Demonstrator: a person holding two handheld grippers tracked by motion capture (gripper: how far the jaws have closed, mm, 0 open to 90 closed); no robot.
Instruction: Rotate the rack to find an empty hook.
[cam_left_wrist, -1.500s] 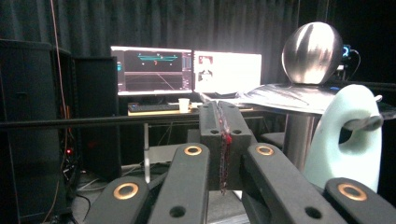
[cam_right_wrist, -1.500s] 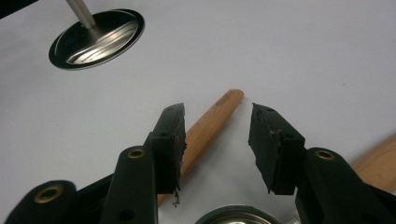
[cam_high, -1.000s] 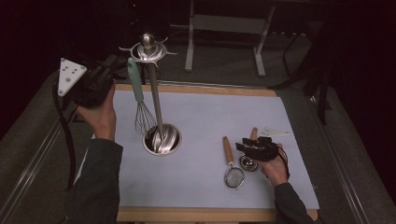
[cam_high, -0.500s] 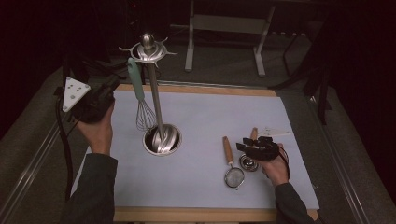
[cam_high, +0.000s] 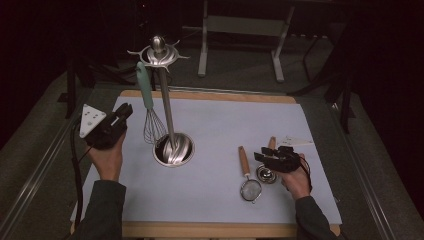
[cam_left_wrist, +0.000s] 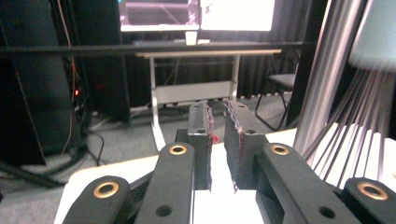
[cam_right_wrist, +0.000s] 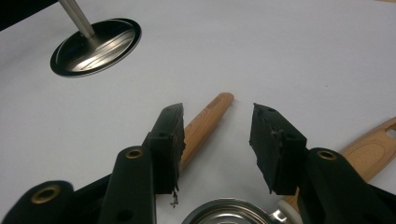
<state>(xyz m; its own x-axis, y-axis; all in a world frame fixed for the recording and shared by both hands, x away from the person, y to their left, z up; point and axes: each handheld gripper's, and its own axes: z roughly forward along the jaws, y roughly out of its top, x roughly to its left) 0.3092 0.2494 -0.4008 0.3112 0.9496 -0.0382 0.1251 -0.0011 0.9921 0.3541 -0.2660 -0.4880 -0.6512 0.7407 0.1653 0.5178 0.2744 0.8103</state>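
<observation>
Measuring cup (cam_high: 266, 173), small and steel with a wooden handle, lies on the pale mat (cam_high: 225, 130) at the near right of the desk (cam_high: 210, 96), directly under the right gripper (cam_high: 266, 156), whose jaws are spread wide above it and hold nothing; in the right gripper view the cup's rim (cam_right_wrist: 233, 212) sits between the jaws. Just left of it lies a small strainer (cam_high: 246, 175) with a wooden handle. Farther left, mid-desk, stands a steel utensil stand (cam_high: 167, 107), with a whisk (cam_high: 150, 107) hanging from its top by a mint handle. Left gripper (cam_high: 122, 112) hovers near the whisk, apart from it, its jaws nearly together with a narrow gap, gripping nothing.
</observation>
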